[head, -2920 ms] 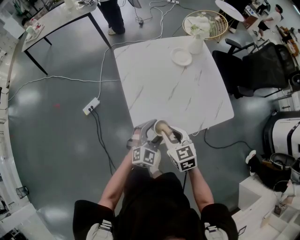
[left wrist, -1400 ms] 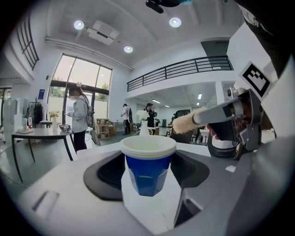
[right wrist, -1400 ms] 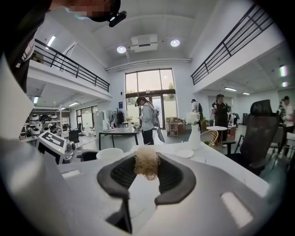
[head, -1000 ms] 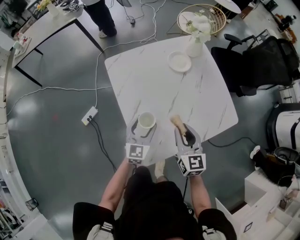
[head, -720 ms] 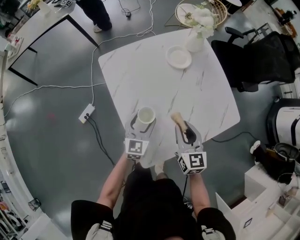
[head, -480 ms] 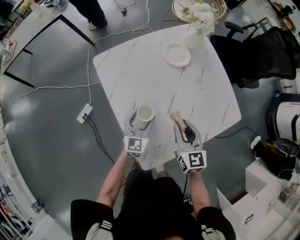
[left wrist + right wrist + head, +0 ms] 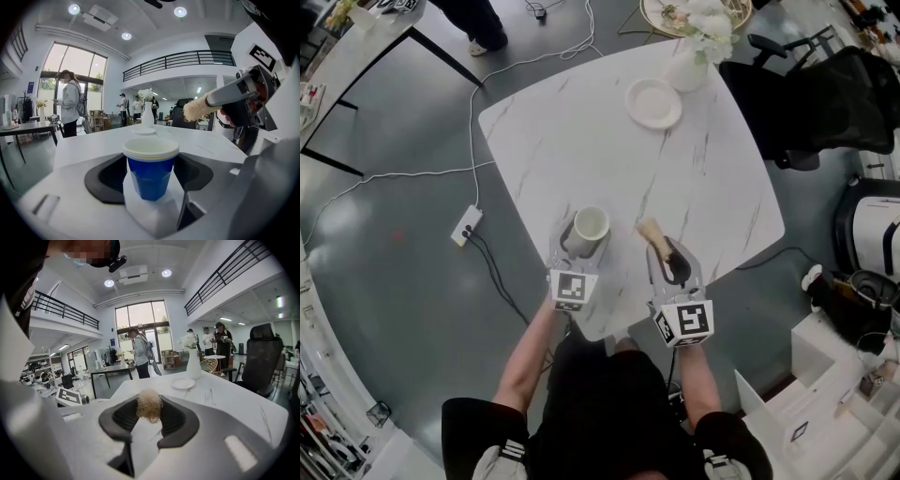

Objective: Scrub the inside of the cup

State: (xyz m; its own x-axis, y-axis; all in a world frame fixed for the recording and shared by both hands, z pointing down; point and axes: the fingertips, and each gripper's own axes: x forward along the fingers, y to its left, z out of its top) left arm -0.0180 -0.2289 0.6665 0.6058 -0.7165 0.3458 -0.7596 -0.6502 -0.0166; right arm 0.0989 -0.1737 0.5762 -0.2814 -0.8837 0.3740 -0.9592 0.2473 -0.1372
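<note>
A blue paper cup (image 7: 592, 223) with a white inside stands upright at the near part of the white marble table (image 7: 609, 131). My left gripper (image 7: 581, 246) holds it by the sides, its jaws wide around the cup (image 7: 151, 173). To the right, my right gripper (image 7: 673, 258) is shut on the dark handle of a brush (image 7: 652, 234). The brush's tan bristle head (image 7: 149, 406) sticks out past the jaws, a hand's width from the cup and outside it. In the left gripper view the brush (image 7: 199, 107) hangs above and to the right of the cup's rim.
A white plate (image 7: 653, 103) and a white vase of flowers (image 7: 694, 61) stand at the table's far side. A black office chair (image 7: 825, 94) is to the right. A power strip (image 7: 467, 225) and cables lie on the grey floor at the left. People stand further off.
About three seconds ago the brush head was at the cup's mouth, both grippers close together. Now cup and brush are apart, side by side. Over the last second both have barely shifted.
</note>
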